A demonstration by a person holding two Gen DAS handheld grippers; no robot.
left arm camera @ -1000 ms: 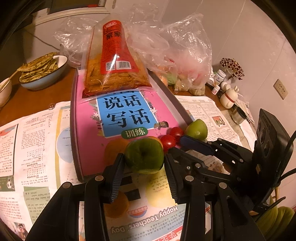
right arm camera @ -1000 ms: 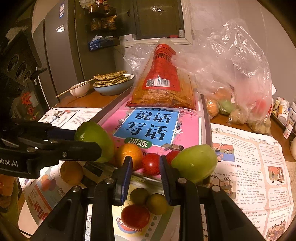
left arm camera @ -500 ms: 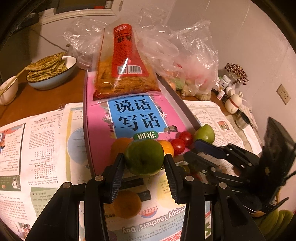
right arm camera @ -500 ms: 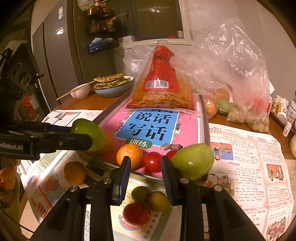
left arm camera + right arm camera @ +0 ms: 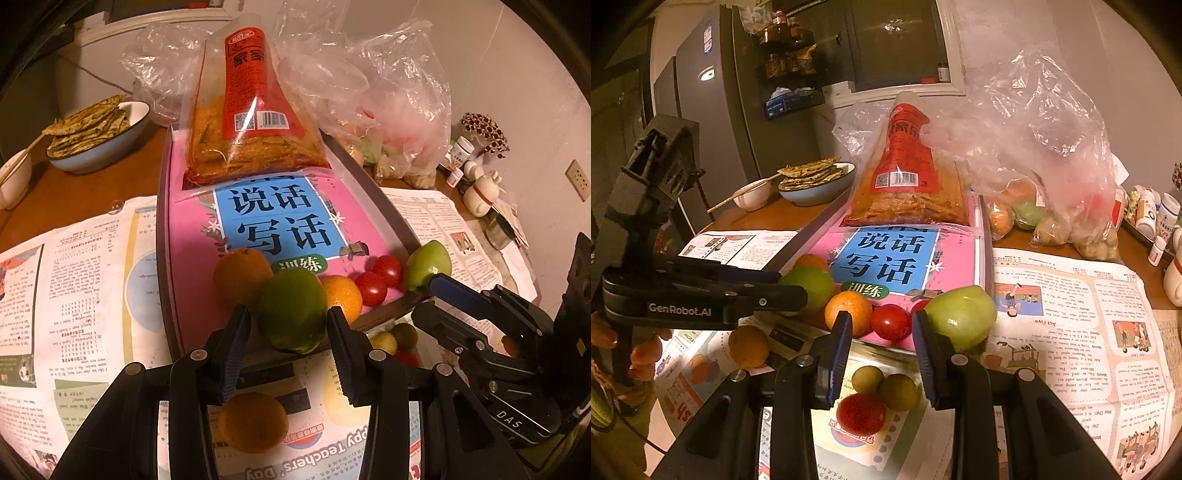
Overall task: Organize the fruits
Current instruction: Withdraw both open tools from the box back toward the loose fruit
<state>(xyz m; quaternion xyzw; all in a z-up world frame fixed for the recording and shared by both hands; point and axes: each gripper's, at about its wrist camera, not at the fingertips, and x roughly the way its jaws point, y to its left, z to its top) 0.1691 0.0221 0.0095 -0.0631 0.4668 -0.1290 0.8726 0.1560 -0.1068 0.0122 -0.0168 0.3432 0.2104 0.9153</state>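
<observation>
- Tray [image 5: 373, 192]: book [image 5: 280, 218] inside, snack packet [image 5: 251, 122] on its far end.
- Fruit row on book's near edge: orange [image 5: 242, 277], tomatoes [image 5: 378, 278].
- Newspaper [image 5: 74, 280] under tray; another orange [image 5: 253, 422] before it.
- Bowl [image 5: 99, 144] far left.

A round green fruit [image 5: 291, 312] sits between the left gripper's [image 5: 284, 328] pads at the tray's [image 5: 164, 236] near edge. Oranges [image 5: 242, 275], cherry tomatoes [image 5: 371, 288] and a pale green fruit [image 5: 424, 262] line that edge.

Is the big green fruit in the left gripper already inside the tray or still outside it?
Not in yet. The left gripper holds the green fruit over the tray's near rim, above the fruit already inside.
</observation>
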